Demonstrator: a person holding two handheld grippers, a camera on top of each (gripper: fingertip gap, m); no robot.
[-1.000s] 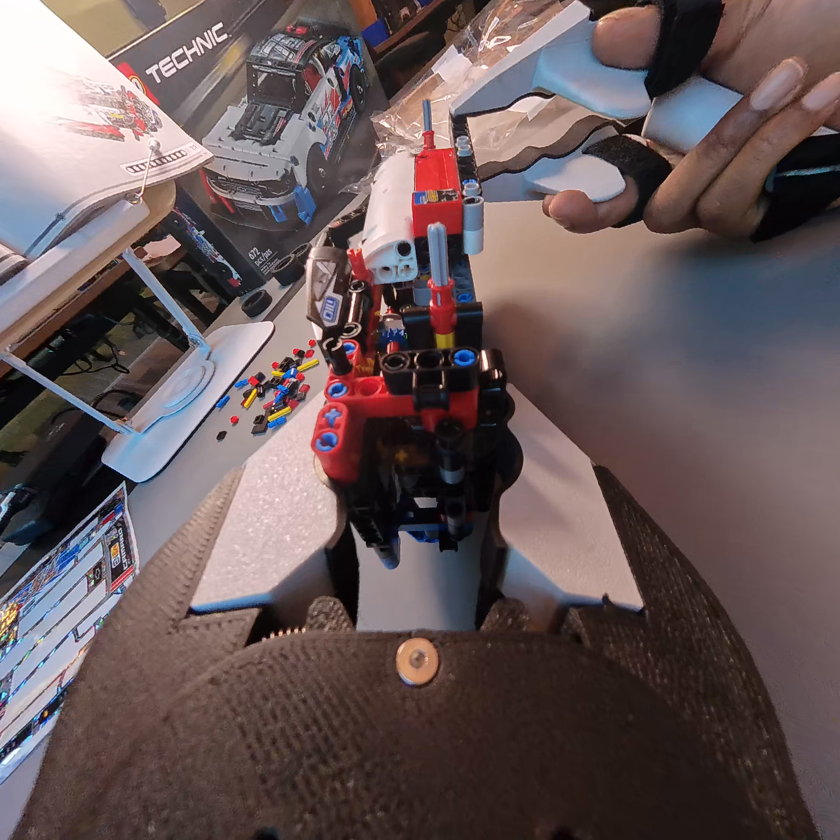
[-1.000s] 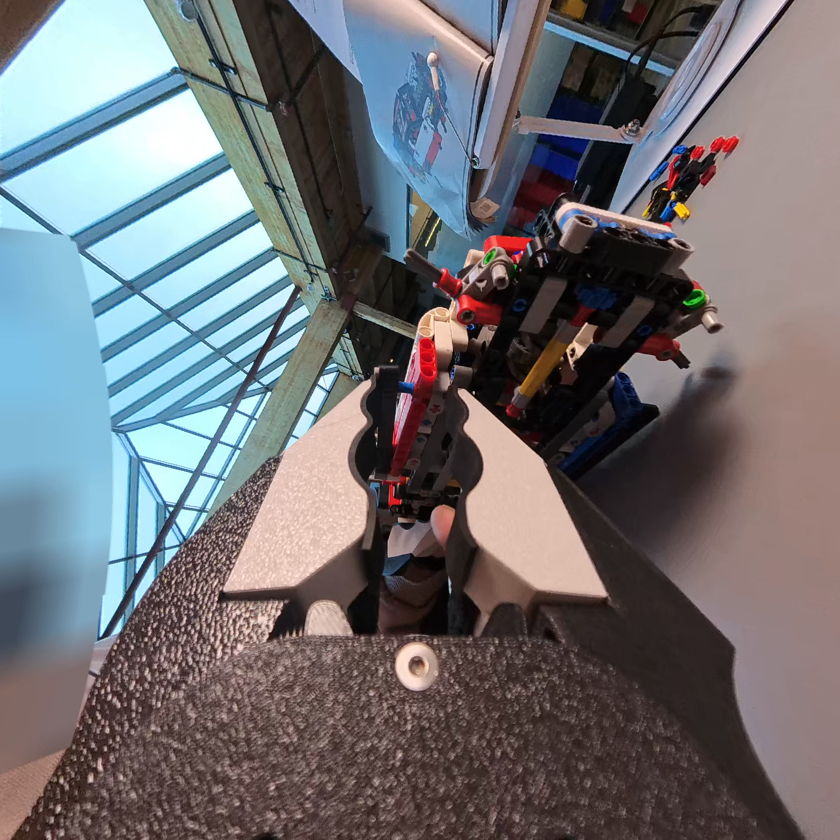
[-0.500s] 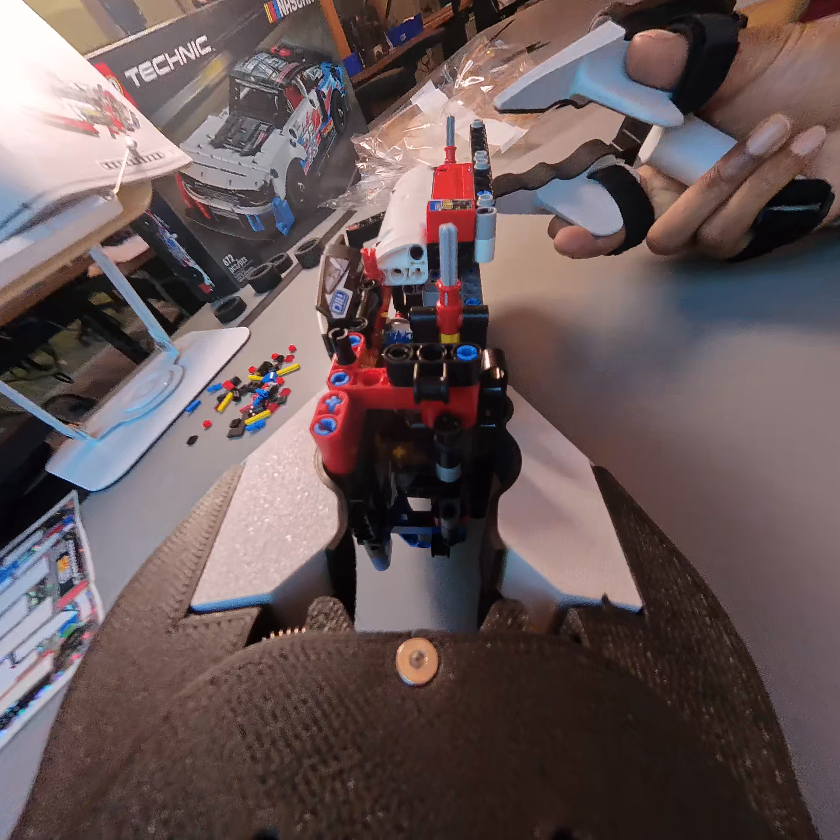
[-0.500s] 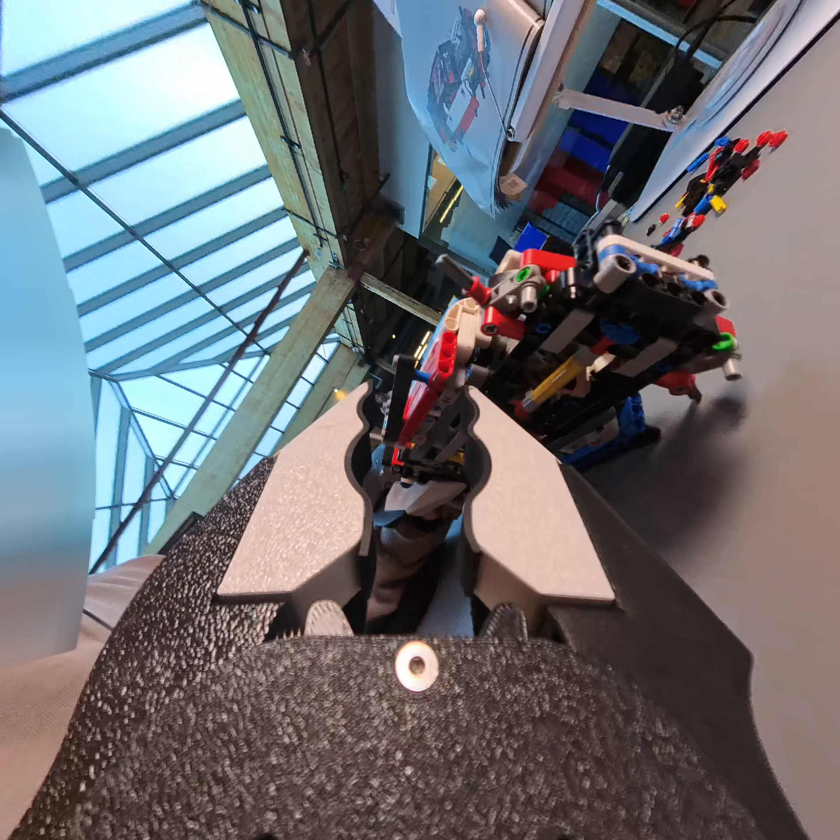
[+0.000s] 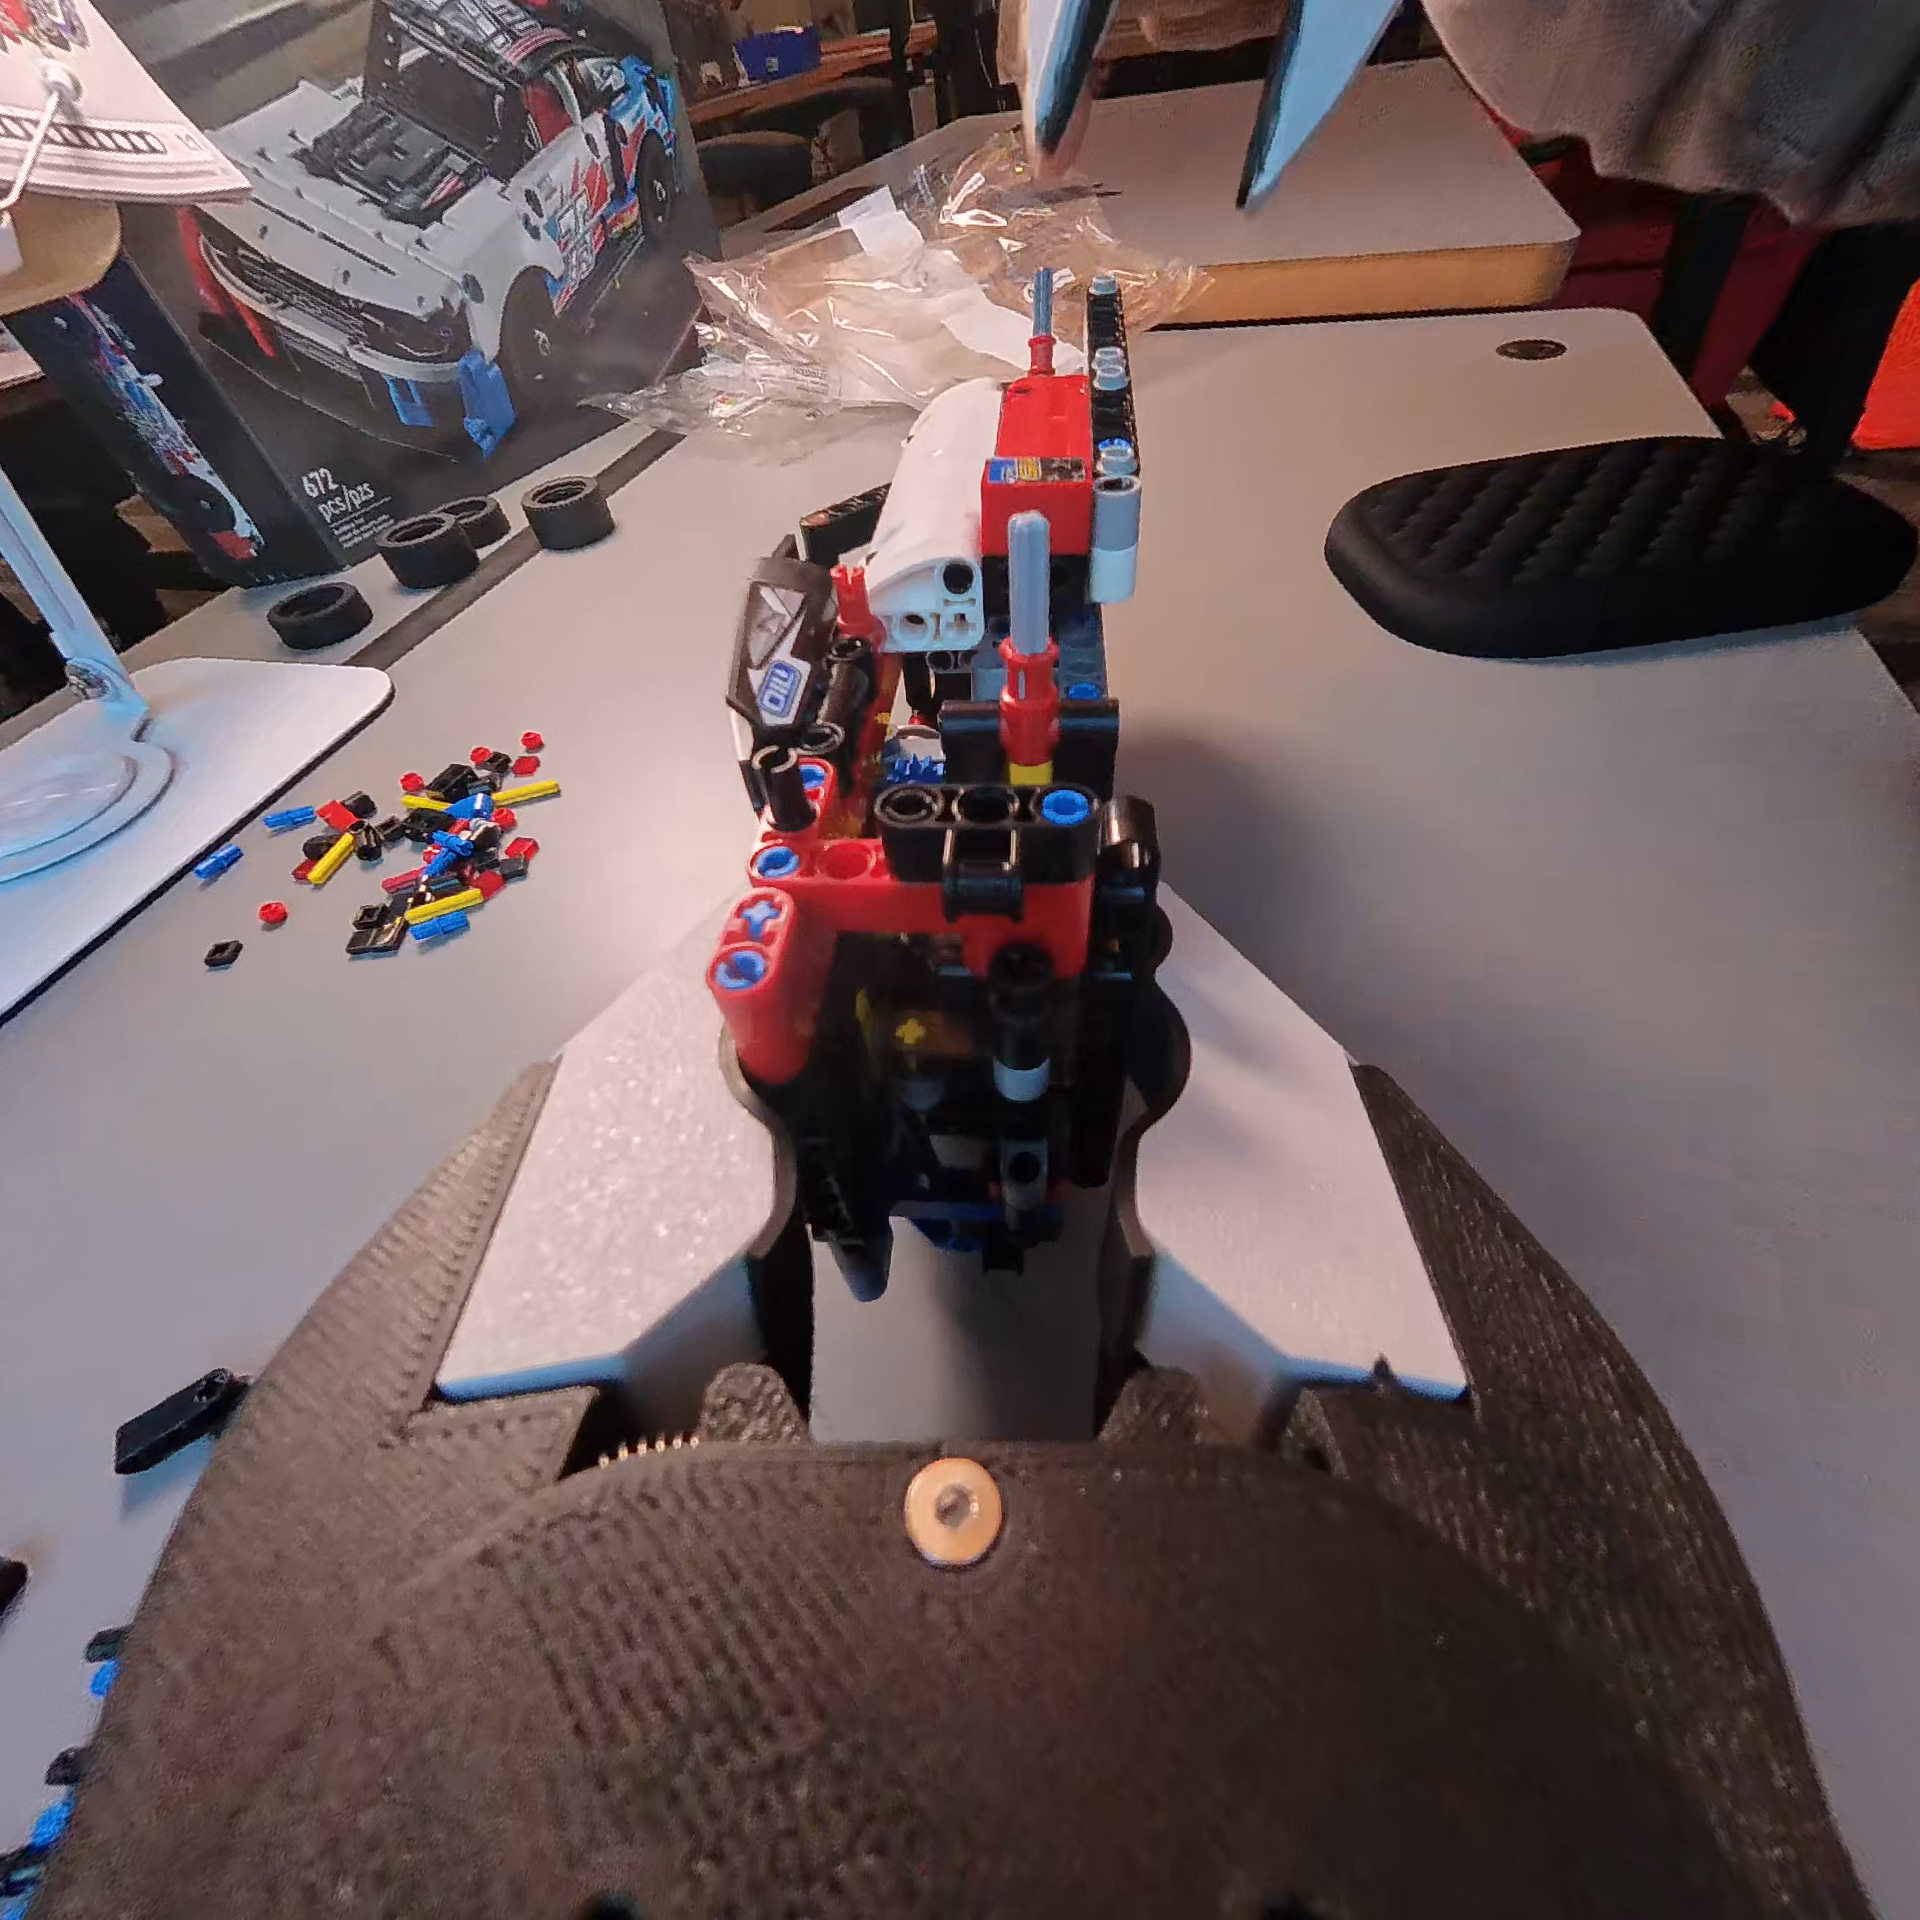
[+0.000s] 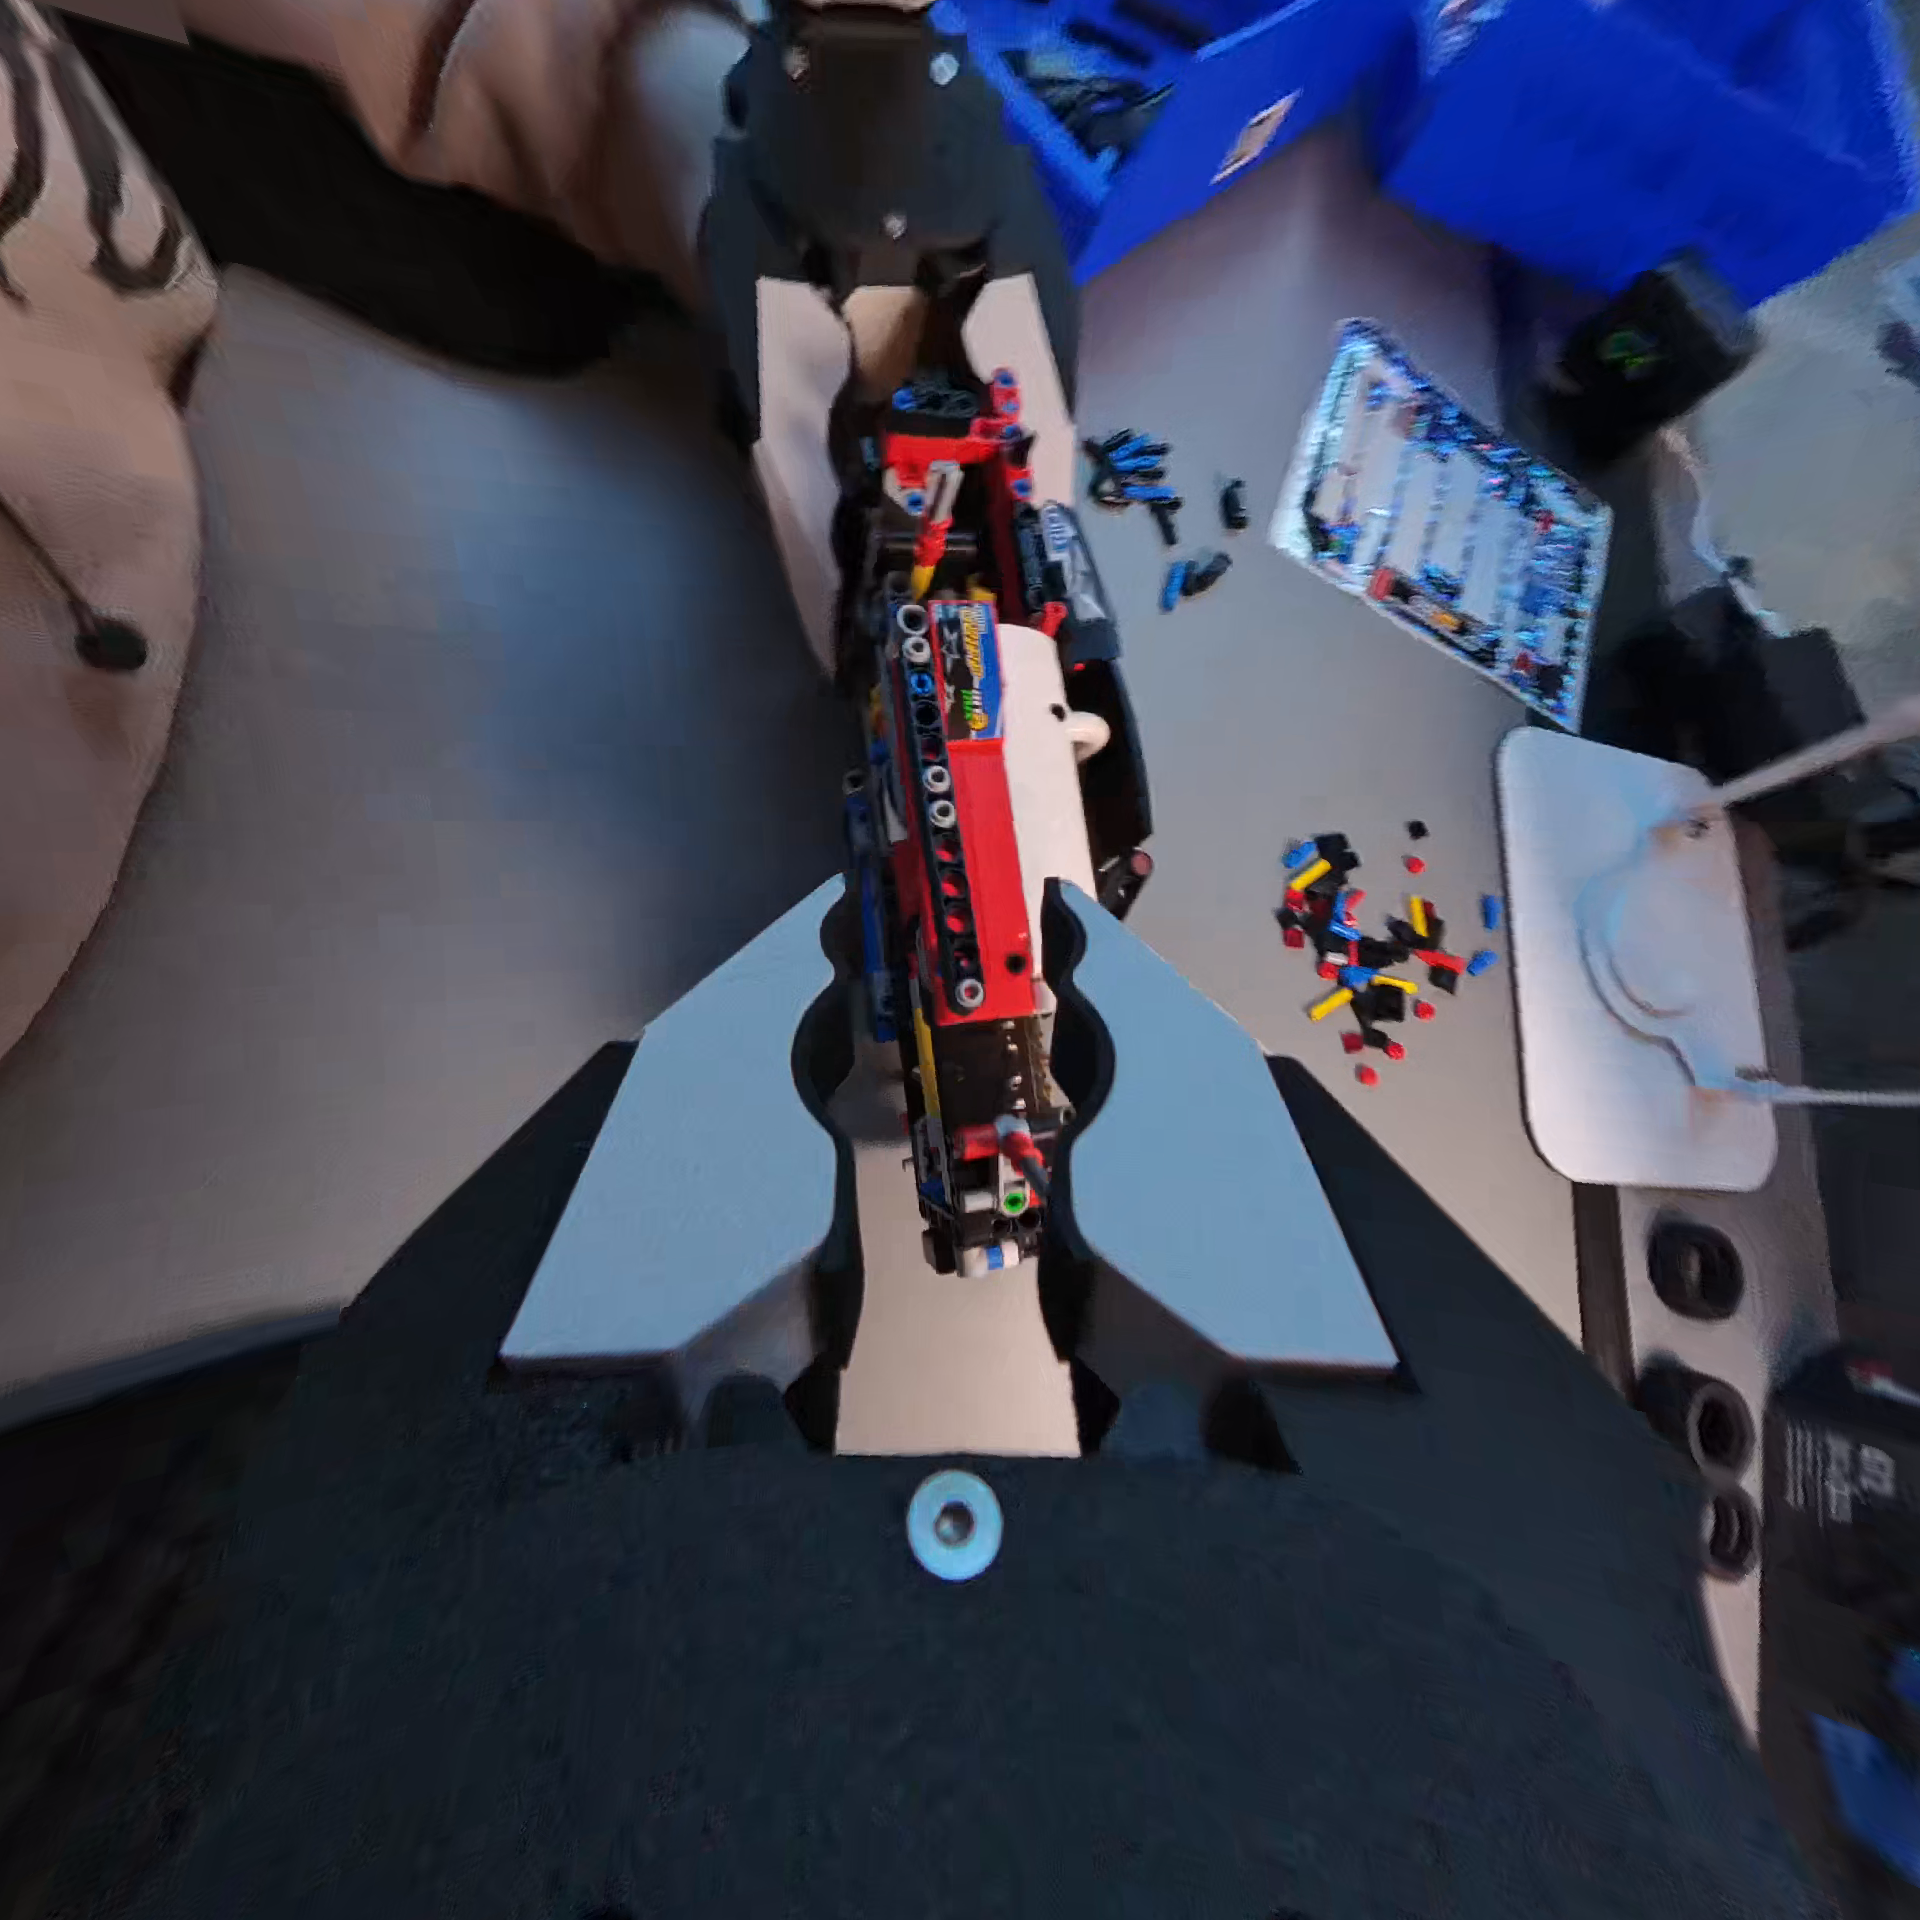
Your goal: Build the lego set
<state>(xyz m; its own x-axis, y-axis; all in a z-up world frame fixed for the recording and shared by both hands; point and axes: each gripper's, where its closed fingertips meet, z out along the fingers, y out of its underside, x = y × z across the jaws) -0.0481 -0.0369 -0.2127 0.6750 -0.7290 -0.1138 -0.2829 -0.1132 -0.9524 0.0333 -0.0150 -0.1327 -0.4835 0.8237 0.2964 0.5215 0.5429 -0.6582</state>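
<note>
The part-built lego model (image 5: 977, 831), red, black and white with grey axles, lies lengthwise on the grey table (image 5: 1507, 987). My left gripper (image 5: 951, 1039) is shut on its near end. In the right wrist view the model (image 6: 966, 810) runs away below me to the left gripper (image 6: 914, 343) at its far end. My right gripper (image 6: 945, 935) is open and hangs above the model without touching it. In the left wrist view its two pale fingers (image 5: 1049, 94) show apart at the top edge, high over the model's far end.
A pile of small loose pieces (image 5: 416, 842) lies left of the model, by the white stand base (image 5: 156, 758). Behind are the set's box (image 5: 416, 208), several tyres (image 5: 426, 551) and plastic bags (image 5: 883, 301). A black pad (image 5: 1621, 540) lies right. A sticker sheet (image 6: 1444, 540) is near. One gripper's finger ends stand about 12 centimetres off the other's.
My right gripper has let go of the model's far end, opened, and risen above it, now looking down. My left gripper still holds the model, lowered flatter towards the table.
</note>
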